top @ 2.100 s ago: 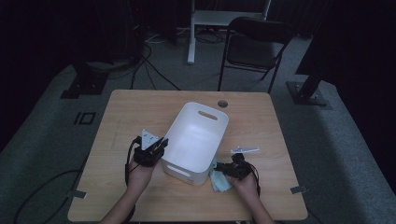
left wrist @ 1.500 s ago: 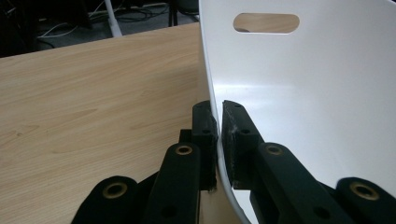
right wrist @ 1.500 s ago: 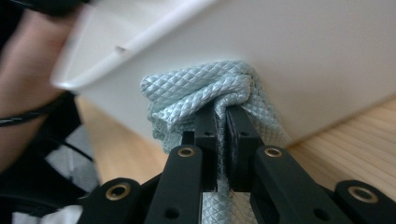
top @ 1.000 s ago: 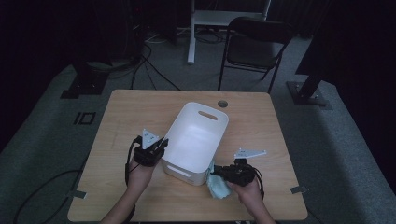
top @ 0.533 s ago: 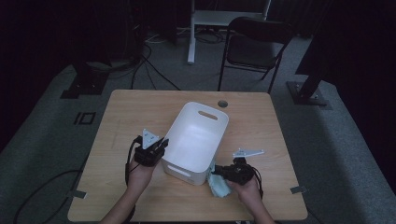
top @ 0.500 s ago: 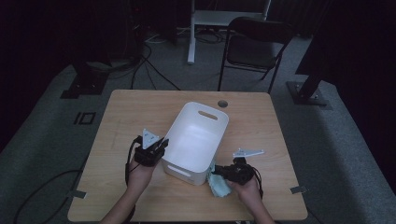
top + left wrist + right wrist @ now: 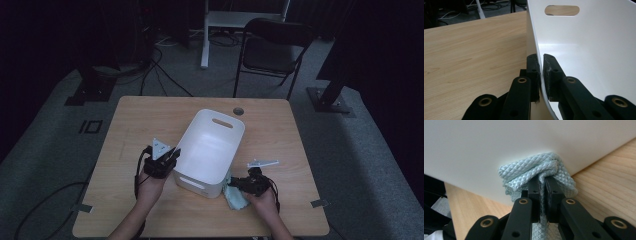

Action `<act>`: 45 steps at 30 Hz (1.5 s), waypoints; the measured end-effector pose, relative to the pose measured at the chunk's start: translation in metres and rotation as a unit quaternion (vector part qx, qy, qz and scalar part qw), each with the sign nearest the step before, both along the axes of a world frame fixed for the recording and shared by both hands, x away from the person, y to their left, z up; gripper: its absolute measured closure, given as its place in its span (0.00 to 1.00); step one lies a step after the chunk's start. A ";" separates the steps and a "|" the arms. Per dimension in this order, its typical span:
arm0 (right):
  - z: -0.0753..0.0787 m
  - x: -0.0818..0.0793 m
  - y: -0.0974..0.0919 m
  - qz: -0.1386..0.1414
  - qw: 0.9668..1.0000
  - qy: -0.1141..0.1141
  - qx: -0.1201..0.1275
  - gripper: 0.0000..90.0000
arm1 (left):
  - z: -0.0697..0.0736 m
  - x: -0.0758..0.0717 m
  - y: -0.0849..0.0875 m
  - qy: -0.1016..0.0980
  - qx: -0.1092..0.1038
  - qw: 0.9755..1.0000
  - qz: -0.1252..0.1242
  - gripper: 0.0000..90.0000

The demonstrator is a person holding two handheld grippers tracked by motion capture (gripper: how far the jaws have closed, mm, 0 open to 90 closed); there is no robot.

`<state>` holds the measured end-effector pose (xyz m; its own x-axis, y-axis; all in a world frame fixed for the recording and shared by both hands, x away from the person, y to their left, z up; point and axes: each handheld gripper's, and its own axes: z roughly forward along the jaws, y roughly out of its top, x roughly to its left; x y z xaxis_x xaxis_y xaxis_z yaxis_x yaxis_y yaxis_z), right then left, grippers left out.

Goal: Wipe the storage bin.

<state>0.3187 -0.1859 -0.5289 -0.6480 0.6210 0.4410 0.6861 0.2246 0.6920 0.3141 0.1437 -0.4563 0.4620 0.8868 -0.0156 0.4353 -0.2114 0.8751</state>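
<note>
1. White plastic, smooth and matte: one rectangular bin [image 7: 210,150] with rounded corners stands near the middle of the table [image 7: 130,120]. Two slotted handle cut-outs are visible, one in the far end wall and one in the near end wall.
2. Wood-grain laminate, light in tone: one table top, with one round cable hole near its far edge.
3. Two hand-held grippers are present, each with two black jaws.
4. Left gripper [image 7: 540,66]: the jaws are clamped on the bin's thin side wall, one pad outside and one pad inside. In the high view it sits at the bin's left wall, near the front corner.
5. Right gripper [image 7: 542,185]: the jaws are closed on one pale blue-green cloth [image 7: 536,171].
6. Cloth: soft, bunched into folds, with a fine diamond-quilted weave. The bunched end presses against the bin's outer wall, just above the table, at the bin's near right corner.
7. One black folding chair [image 7: 275,45] stands beyond the table.
</note>
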 end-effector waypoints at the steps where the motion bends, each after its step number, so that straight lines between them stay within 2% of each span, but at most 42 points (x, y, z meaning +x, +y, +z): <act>1: -0.001 0.001 0.000 -0.001 1.000 0.002 -0.001 0.94 | 0.000 0.000 0.000 0.000 0.000 1.000 0.000 0.93; 6: -0.002 0.003 0.000 -0.005 1.000 0.010 -0.004 0.94 | 0.000 0.000 -0.001 -0.001 0.005 1.000 0.001 0.93; 8: 0.000 0.003 0.001 -0.005 1.000 0.005 -0.013 0.94 | 0.000 0.000 -0.001 0.000 0.005 1.000 0.002 0.93; 10: 0.001 0.003 0.000 -0.004 1.000 0.007 -0.006 0.94 | 0.000 0.000 -0.001 0.000 0.007 1.000 0.003 0.93; 13: 0.005 0.003 0.000 -0.003 1.000 -0.002 -0.005 0.94 | 0.001 0.000 -0.001 0.000 0.007 1.000 0.002 0.93; 17: 0.014 0.003 -0.004 -0.003 1.000 -0.011 0.012 0.94 | 0.001 0.000 -0.001 -0.001 0.010 1.000 0.002 0.93; 20: 0.028 0.001 -0.009 -0.002 0.999 -0.031 0.043 0.94 | 0.000 0.000 -0.001 -0.002 0.006 1.000 0.005 0.93; 22: 0.038 0.001 -0.010 -0.004 0.998 -0.050 0.047 0.94 | 0.000 -0.001 -0.002 -0.003 0.007 1.000 0.005 0.94; 25: 0.048 0.005 -0.013 -0.015 0.996 -0.061 0.063 0.94 | 0.000 -0.001 -0.002 -0.004 0.009 1.000 0.002 0.94; 28: 0.052 0.010 -0.015 -0.017 0.996 -0.067 0.062 0.94 | 0.000 -0.001 -0.002 -0.004 0.010 1.000 0.000 0.93; 33: 0.051 0.016 -0.016 -0.016 0.996 -0.060 0.057 0.94 | 0.000 0.000 -0.002 -0.003 0.008 1.000 -0.003 0.93; 45: 0.031 0.023 -0.016 -0.027 0.998 -0.036 0.041 0.94 | 0.000 0.000 -0.002 -0.002 0.009 1.000 -0.005 0.93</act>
<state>0.3416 -0.2020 -0.4977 -0.6464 0.6199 0.4449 0.6430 0.1286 0.7550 0.3143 0.1416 -0.4559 0.4703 0.8825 0.0020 0.4289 -0.2305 0.8734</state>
